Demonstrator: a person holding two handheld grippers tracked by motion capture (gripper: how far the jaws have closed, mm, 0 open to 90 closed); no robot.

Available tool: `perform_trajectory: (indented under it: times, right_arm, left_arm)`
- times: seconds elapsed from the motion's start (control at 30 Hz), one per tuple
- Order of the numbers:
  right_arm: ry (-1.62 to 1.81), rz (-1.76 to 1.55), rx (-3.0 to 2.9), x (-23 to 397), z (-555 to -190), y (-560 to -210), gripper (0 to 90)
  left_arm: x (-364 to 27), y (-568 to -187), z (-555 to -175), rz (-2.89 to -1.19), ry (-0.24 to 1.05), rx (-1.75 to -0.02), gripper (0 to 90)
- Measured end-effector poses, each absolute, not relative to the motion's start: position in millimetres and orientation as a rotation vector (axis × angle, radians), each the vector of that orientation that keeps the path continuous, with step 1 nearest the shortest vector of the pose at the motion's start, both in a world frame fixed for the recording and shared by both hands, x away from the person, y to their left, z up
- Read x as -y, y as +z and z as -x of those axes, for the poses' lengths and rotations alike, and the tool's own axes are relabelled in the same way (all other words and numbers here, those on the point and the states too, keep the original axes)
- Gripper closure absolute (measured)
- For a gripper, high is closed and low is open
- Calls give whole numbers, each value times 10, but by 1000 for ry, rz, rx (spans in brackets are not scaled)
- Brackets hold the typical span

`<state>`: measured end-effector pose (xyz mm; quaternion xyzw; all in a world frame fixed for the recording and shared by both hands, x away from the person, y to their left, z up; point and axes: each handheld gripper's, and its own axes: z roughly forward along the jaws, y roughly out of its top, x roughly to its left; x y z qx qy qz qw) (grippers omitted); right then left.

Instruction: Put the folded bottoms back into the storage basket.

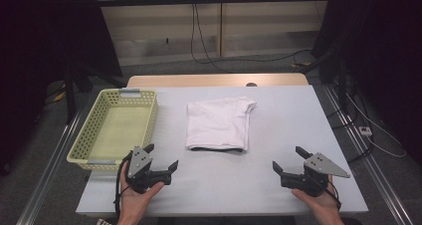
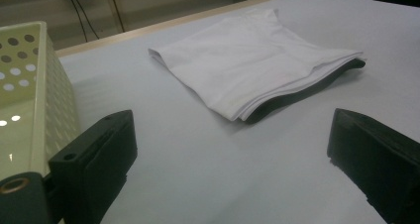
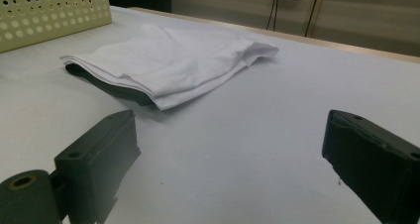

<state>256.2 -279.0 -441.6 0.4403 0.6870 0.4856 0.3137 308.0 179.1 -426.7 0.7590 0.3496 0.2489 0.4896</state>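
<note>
High view shows my left gripper (image 1: pixel 162 157) and right gripper (image 1: pixel 287 158) both open, empty; the folded shirt (image 1: pixel 218 123) looks soft, light, so I would pinch its near edge.

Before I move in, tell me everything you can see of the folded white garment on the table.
The folded white garment looks like a soft cotton T-shirt, folded into a rough rectangle of several layers. A sleeve corner juts out at its far right, and a dark band shows along the near folded edge, under the white layers. It lies flat on the white table, about mid-table, just right of the pale yellow perforated basket and apart from it. Nothing touches it but the table; both grippers sit well short of it.
</note>
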Motion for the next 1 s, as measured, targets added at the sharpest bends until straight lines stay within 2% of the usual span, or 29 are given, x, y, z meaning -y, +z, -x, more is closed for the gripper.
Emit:
perform_trajectory:
  times: [1.0]
  right_arm:
    - [1291, -1200, -1809, 2849, -2507, -4418, 67]
  left_arm:
    - [-1439, -4160, -3328, -1964, 516, -795, 54]
